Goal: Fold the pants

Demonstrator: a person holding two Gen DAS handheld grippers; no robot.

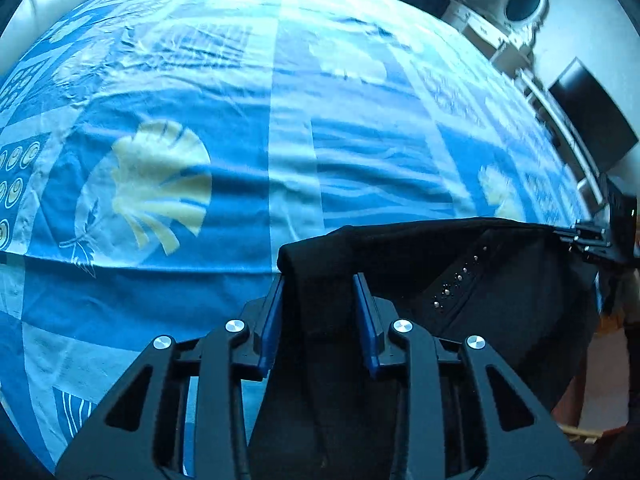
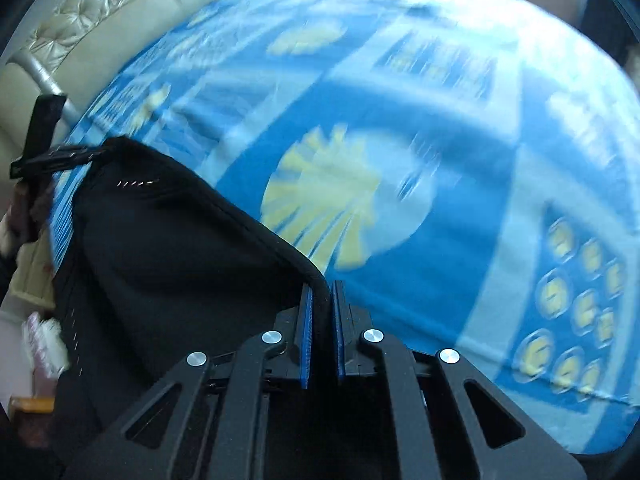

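The black pants (image 1: pixel 472 280) hang stretched between my two grippers above a blue patterned bedsheet (image 1: pixel 192 80). My left gripper (image 1: pixel 320 284) is shut on a thick bunch of the pants' edge, blue pads on either side. The right gripper shows at the far right of the left wrist view (image 1: pixel 588 236), holding the other end. In the right wrist view, my right gripper (image 2: pixel 321 290) is shut on the pants' (image 2: pixel 172 248) hemmed edge. The left gripper shows at the left there (image 2: pixel 48 158), gripping the far corner. A row of small metal studs (image 1: pixel 456 278) runs across the fabric.
The bedsheet (image 2: pixel 460 160) with yellow shell prints covers the bed below. A cream tufted headboard (image 2: pixel 100 12) stands at the far left in the right wrist view. A white dresser with an oval mirror (image 1: pixel 524 0) and a dark screen (image 1: pixel 592 116) stand beyond the bed's right side.
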